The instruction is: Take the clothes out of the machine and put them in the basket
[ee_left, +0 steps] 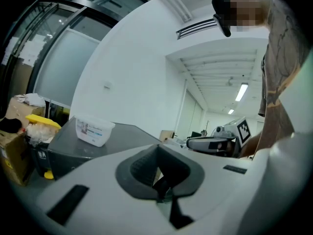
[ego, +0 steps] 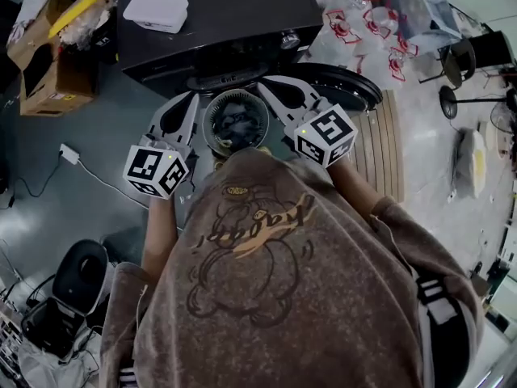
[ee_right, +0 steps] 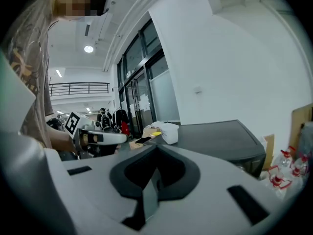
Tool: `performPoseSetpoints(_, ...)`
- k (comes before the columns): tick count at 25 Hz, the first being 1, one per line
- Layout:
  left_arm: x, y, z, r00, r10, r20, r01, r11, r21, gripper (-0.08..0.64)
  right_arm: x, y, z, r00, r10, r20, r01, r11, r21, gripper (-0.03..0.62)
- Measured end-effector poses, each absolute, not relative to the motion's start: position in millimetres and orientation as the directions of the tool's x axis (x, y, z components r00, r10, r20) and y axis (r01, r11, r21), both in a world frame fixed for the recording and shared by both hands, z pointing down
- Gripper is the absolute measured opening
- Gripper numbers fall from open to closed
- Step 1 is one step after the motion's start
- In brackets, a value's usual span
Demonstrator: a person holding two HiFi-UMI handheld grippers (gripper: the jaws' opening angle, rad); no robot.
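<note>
The dark washing machine [ego: 218,14] stands ahead of me, its round black door [ego: 343,83] swung open to the right. In front of it sits a round ribbed basket [ego: 208,124] with dark clothes [ego: 237,124] inside. My left gripper [ego: 191,98] hangs left of the basket and my right gripper [ego: 263,84] right of it, both just above its rim. In the left gripper view the left gripper [ee_left: 164,192] is shut and holds nothing. The right gripper [ee_right: 149,187] is shut too, with nothing in it. The machine's drum is hidden.
A white lidded box [ego: 157,10] lies on the machine's top. Cardboard boxes [ego: 48,63] stand at the left, and a plug with its cable [ego: 69,153] lies on the floor. A wooden slatted panel [ego: 384,148] and plastic bags [ego: 363,23] are at the right.
</note>
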State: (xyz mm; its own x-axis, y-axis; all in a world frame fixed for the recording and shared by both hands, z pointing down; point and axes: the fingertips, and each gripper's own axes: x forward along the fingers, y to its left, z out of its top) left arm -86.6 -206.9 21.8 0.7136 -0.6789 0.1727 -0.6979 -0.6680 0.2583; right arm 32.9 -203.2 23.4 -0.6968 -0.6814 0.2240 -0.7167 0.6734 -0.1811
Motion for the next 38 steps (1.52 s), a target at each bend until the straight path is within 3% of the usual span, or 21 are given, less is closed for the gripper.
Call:
performPoseSetpoints(22,-99,-208,13,0.658,-0.734,0.169,-0.746,-0.606,0.277,0.006,25,-210,16,-0.738,-0.642,0.209,-0.675,0.713,-0.191,-0.012)
performPoseSetpoints(38,-97,-206,2,0.687,-0.706,0.173,-0.722,-0.633,0.280,0.005,21,-210,5,-0.751,-0.632,0.190,-0.660,0.723,-0.206,-0.012)
